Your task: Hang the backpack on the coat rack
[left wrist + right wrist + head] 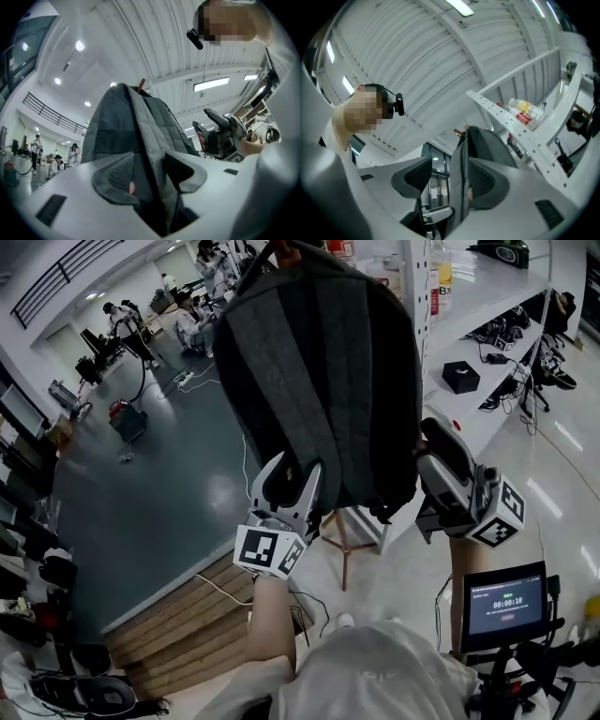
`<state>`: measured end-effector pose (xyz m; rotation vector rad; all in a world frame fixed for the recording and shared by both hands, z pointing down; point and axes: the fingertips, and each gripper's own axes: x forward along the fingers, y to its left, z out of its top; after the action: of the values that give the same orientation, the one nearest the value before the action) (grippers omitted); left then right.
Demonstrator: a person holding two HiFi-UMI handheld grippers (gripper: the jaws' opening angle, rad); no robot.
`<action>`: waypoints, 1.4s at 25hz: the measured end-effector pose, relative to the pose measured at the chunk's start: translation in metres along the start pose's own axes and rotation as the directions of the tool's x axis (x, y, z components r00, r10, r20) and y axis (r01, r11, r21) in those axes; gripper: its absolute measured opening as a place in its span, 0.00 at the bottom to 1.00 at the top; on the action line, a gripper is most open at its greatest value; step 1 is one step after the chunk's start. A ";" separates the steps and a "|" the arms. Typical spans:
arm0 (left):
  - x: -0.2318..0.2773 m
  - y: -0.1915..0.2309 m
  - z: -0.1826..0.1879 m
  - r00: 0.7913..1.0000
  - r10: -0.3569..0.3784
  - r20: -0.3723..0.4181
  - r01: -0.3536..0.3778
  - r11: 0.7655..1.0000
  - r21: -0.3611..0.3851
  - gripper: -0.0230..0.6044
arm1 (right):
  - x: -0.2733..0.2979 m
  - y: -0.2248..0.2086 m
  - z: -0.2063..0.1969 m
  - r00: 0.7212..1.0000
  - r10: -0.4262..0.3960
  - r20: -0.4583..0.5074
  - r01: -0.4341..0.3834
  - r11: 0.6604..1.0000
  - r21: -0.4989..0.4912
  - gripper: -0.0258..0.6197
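A dark grey backpack (319, 371) hangs by its top from a brown peg of the coat rack (284, 251); the rack's wooden pole and legs (345, 554) show below it. My left gripper (292, 474) is at the pack's bottom edge. In the left gripper view the backpack (126, 126) fills the gap of that gripper (150, 173), and both pads press on the fabric. My right gripper (429, 442) is at the pack's lower right side. In the right gripper view a thin edge of the backpack (487, 145) stands between its jaws (450, 176), against the right pad and apart from the left one.
White shelving (469, 343) with bottles and black items runs close along the right of the rack. A small screen on a mount (506, 601) sits at the lower right. A wooden platform (187, 624) lies by my feet. Several people (187, 306) work far back.
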<state>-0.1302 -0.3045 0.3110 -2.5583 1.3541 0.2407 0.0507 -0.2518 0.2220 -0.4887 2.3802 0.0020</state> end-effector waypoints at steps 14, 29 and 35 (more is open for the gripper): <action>-0.017 -0.015 0.007 1.000 -0.025 -0.012 0.024 0.997 -0.069 0.36 | -0.004 -0.005 -0.092 0.951 -0.210 -0.229 0.206 0.978 -0.039 0.13; -0.022 -0.064 0.031 0.980 -0.158 0.123 0.187 0.944 -0.271 0.22 | -0.006 0.004 -0.096 0.954 -0.221 -0.203 0.214 0.975 -0.053 0.06; -0.015 -0.053 0.023 0.990 -0.107 0.090 0.131 0.938 -0.322 0.05 | -0.001 0.007 -0.096 0.955 -0.212 -0.206 0.203 0.977 -0.063 0.06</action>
<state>-0.0950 -0.2571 0.2999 -2.8562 1.2142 0.5731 -0.0125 -0.2579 0.2943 -0.7925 2.5274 -0.1015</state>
